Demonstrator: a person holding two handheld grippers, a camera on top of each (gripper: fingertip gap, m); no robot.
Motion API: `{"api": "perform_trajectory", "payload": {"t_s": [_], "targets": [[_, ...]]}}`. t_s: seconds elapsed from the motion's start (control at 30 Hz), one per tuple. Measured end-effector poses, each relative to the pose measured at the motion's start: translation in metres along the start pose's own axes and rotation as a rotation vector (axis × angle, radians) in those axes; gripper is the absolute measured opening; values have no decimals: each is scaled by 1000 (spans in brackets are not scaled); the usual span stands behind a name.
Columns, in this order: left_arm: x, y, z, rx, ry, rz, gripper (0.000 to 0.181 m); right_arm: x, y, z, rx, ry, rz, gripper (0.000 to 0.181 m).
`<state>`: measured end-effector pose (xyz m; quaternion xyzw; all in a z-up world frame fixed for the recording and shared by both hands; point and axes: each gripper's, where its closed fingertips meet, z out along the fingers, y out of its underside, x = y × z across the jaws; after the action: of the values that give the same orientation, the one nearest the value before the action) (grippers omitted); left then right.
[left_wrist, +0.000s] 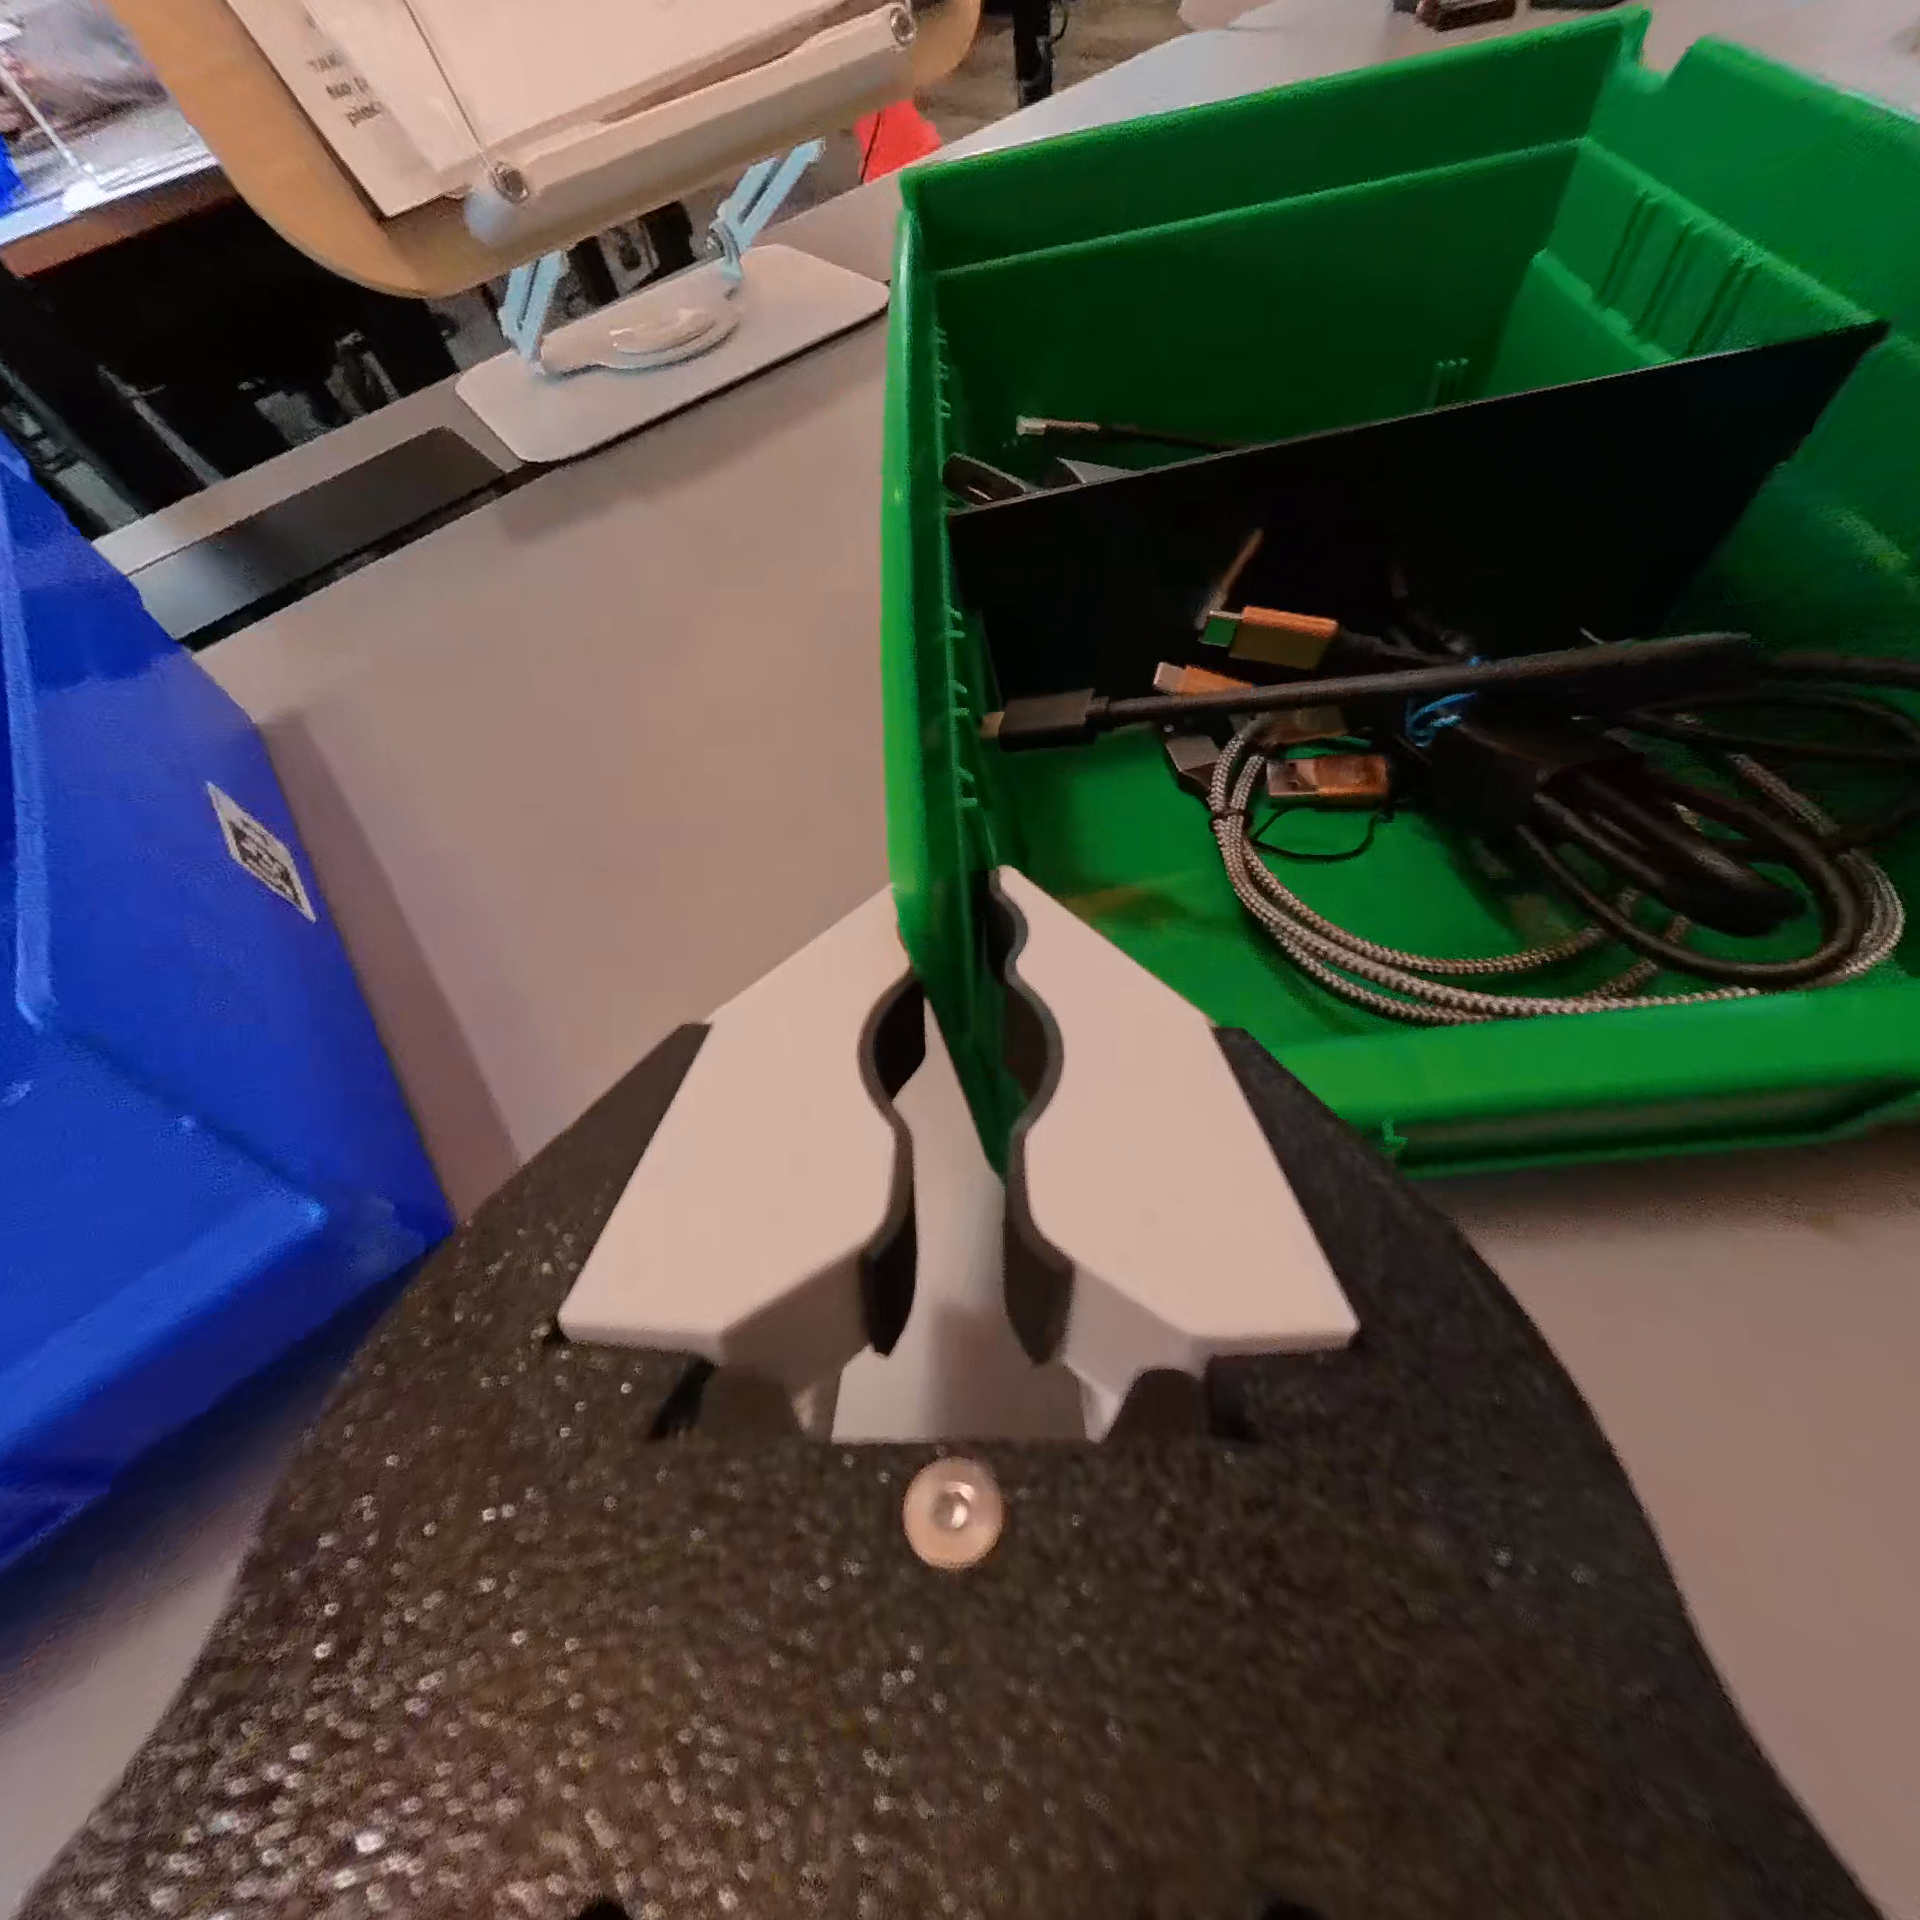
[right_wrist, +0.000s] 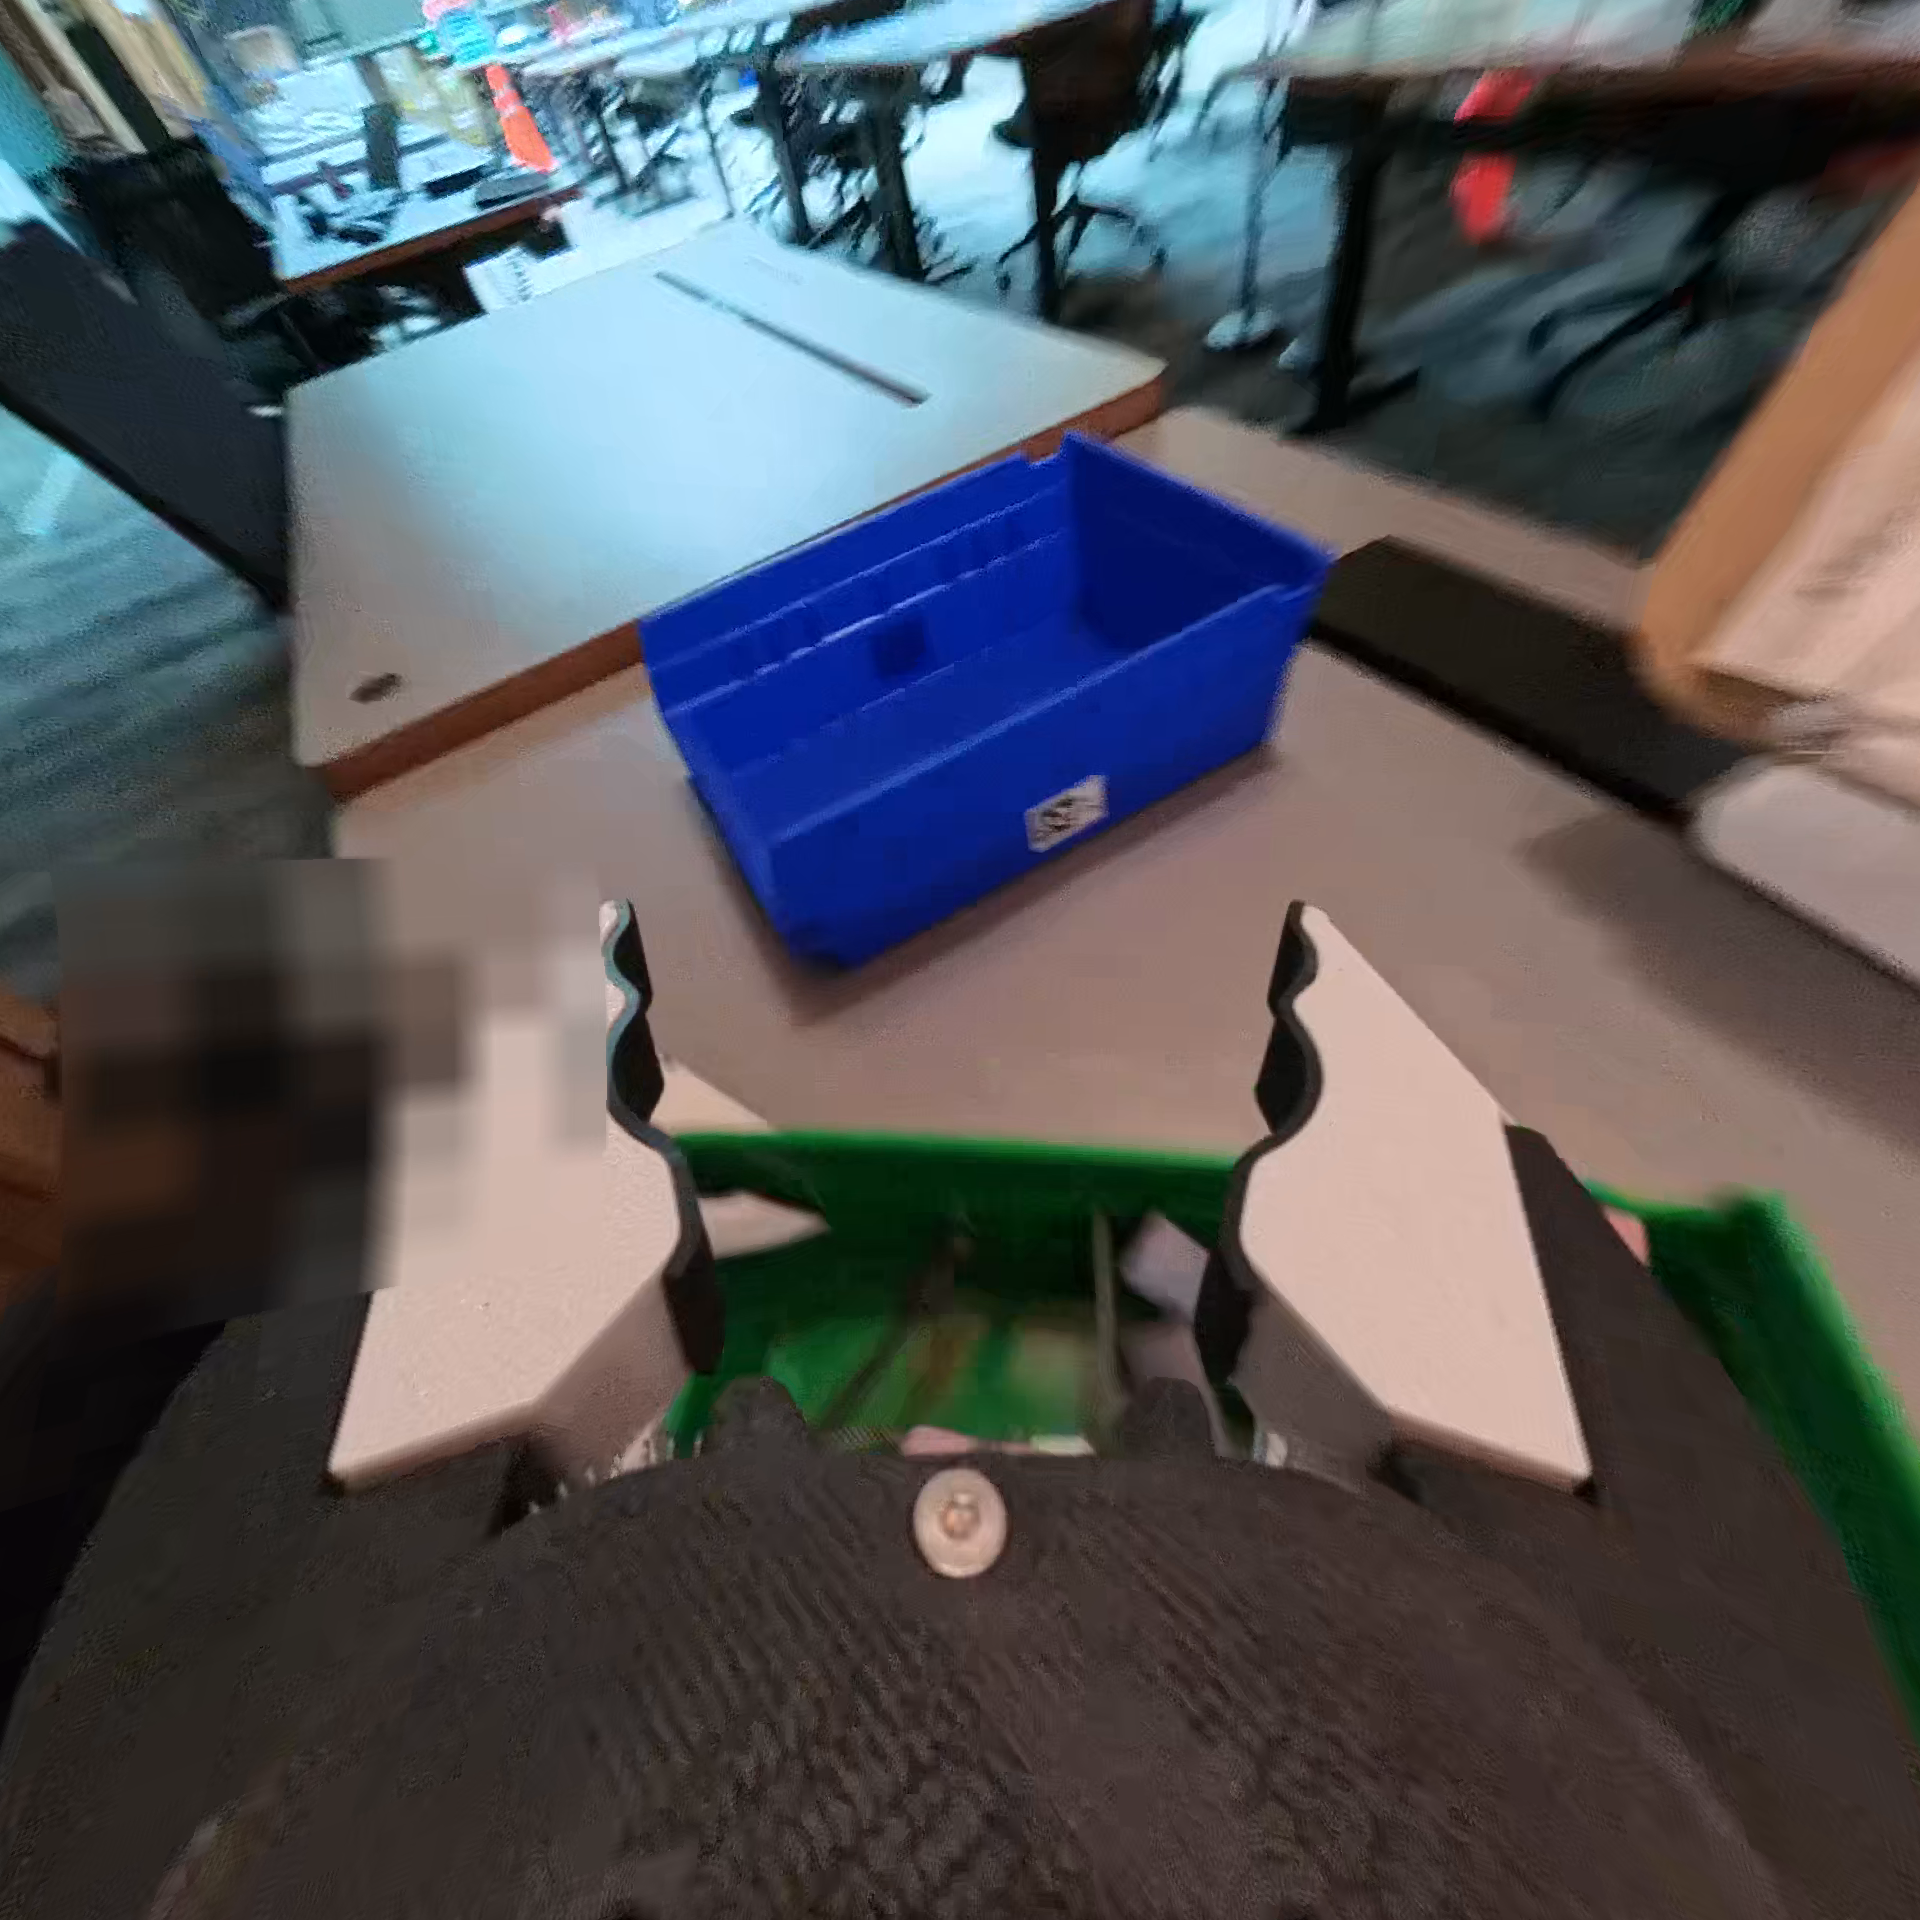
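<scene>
A green plastic bin (left_wrist: 1247, 239) stands on a grey table (left_wrist: 623, 727). A black divider (left_wrist: 1455, 499) splits it, and the near compartment holds a tangle of black and braided cables (left_wrist: 1558, 831) with plugs. My left gripper (left_wrist: 951, 914) is shut on the bin's left wall near its front corner, one finger inside and one outside. My right gripper (right_wrist: 956, 925) is open and empty, hovering over the green bin (right_wrist: 935, 1174), whose inside shows blurred between the fingers. A blue bin (right_wrist: 935, 831) sits on the table ahead of it, with nothing visible inside.
The blue bin (left_wrist: 156, 935) stands close to the left of my left gripper. A stand with a grey base plate (left_wrist: 665, 343) and a tan panel sits at the table's far edge. Another table (right_wrist: 623, 436) adjoins beyond the blue bin. An orange cone (left_wrist: 894, 135) stands behind. The tips of one gripper are about 15 cm away from the tips of the other.
</scene>
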<state>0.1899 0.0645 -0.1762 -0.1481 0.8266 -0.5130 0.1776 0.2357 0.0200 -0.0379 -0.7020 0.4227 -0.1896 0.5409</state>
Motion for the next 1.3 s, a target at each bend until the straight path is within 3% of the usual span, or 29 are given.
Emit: {"api": "perform_trajectory", "payload": {"t_s": [0.13,0.17,0.27,0.43,0.6,0.67,0.7,0.83,1.03,1.17,1.3], "targets": [[-2,0,-1,20,-14,3,6,-1,-14,95,-132,-34,206,111],[-3,0,-2,28,-19,21,6,8,-13,115,-162,14,213,105],[-6,0,-2,43,-27,45,7,38,5,165,-280,174,302,110],[-8,0,-2,69,-18,44,7,56,35,217,-379,282,449,93],[-12,0,-2,75,-19,56,8,60,58,245,-479,314,435,82],[-14,0,-1,76,-31,79,8,57,72,251,-545,314,418,73],[-14,-1,-1,77,-35,89,8,53,77,255,-560,298,421,61],[-13,-1,-1,95,0,64,6,70,80,256,-566,422,405,32],[-11,-1,-2,105,33,82,4,84,70,240,-568,385,375,26],[-12,0,-3,110,33,116,4,99,24,208,-470,314,447,24],[-14,1,-5,112,31,147,5,117,-45,141,-302,257,429,23]]}}
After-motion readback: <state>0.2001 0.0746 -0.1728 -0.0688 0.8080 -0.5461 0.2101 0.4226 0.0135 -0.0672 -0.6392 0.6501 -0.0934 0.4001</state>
